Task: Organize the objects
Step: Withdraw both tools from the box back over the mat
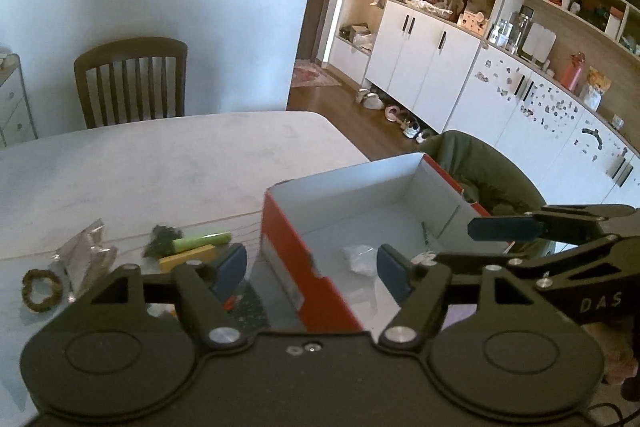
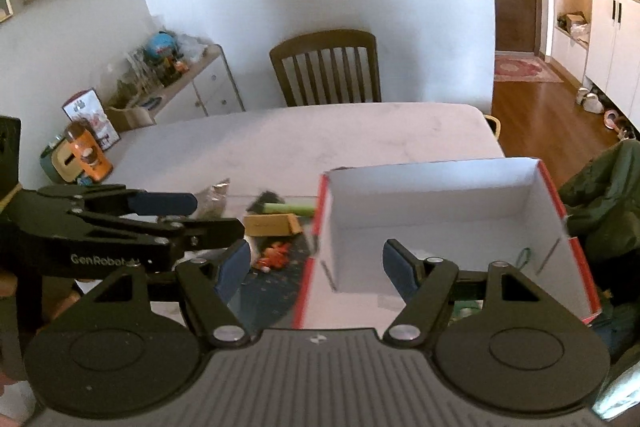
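Observation:
An open red box with a white inside (image 1: pixel 288 255) (image 2: pixel 440 195) stands on the pale table (image 1: pixel 160 163). It holds a clear plastic bag (image 1: pixel 360 259) and a thin green item (image 1: pixel 425 231). Left of the box lie a green tube (image 1: pixel 204 241) (image 2: pixel 290 207), a yellow wooden block (image 1: pixel 188 257) (image 2: pixel 270 225), a dark green bundle (image 1: pixel 162 239), a silver foil packet (image 1: pixel 86 251), a brown ring (image 1: pixel 42 291) and orange pieces (image 2: pixel 274 254). My left gripper (image 1: pixel 313 269) (image 2: pixel 200 215) is open astride the box's left wall. My right gripper (image 2: pixel 316 269) (image 1: pixel 480 243) is open and empty over the box's near left corner.
A dark patterned cloth (image 2: pixel 272 291) lies under the grippers by the box. A wooden chair (image 2: pixel 326 67) stands at the table's far side. A green jacket (image 1: pixel 480 163) hangs on a seat right of the box. An orange container (image 2: pixel 86 157) sits at the table's left edge.

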The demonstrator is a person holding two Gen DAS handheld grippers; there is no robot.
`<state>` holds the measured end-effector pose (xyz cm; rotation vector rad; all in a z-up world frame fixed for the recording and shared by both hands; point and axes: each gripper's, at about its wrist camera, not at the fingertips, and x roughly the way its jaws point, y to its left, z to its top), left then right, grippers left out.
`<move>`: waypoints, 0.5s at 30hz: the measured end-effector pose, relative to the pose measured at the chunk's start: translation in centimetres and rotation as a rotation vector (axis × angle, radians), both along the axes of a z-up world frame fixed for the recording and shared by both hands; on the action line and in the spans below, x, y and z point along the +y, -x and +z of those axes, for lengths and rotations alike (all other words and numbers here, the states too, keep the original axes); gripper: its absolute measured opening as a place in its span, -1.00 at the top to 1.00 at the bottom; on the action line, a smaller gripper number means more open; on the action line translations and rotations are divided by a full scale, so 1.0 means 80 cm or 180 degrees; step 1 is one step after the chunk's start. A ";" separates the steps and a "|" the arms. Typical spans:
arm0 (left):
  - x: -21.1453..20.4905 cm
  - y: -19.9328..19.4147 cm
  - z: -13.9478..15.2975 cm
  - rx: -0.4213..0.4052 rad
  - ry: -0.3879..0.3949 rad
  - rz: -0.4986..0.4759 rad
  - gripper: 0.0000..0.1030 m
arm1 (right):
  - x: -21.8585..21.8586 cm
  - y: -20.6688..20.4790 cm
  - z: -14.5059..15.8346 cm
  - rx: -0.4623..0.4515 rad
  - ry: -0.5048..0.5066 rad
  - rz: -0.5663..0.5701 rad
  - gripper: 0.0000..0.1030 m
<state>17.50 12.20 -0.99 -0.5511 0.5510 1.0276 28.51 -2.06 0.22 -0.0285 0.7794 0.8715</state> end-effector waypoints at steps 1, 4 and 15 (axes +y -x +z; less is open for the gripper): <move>-0.001 0.006 0.000 -0.0012 0.0000 0.0008 -0.41 | 0.004 0.005 0.001 -0.0008 -0.0014 -0.0011 -0.41; -0.006 0.023 0.000 -0.0034 -0.0018 0.0021 -0.45 | 0.015 0.020 0.003 -0.0023 -0.0064 -0.0019 -0.42; -0.028 0.070 0.001 -0.0022 -0.0183 0.0058 -0.67 | 0.042 0.060 0.007 -0.0113 -0.0179 -0.0054 -0.59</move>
